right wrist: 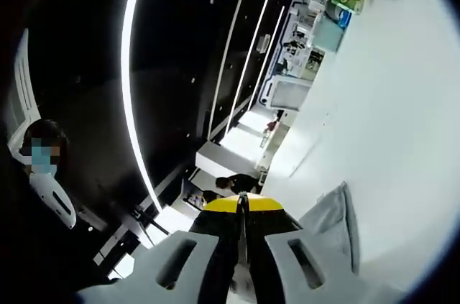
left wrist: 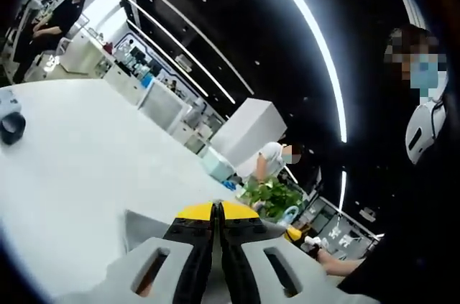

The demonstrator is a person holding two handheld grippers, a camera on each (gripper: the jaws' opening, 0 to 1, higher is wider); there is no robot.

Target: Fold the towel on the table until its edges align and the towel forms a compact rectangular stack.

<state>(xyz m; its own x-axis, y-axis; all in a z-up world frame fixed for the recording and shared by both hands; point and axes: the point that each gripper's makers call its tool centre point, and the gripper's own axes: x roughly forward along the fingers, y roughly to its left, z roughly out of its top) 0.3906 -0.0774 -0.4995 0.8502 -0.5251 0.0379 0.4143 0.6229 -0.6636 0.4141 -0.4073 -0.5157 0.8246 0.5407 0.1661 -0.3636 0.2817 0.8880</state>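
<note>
Beyond the white table [left wrist: 86,160], a green plant [left wrist: 272,196] stands beside the towel [left wrist: 144,228]

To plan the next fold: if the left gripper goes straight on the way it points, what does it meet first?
Probably nothing soon: beyond the left gripper, shut on the towel, lie the table edge and a green plant, though depth is unclear.
</note>
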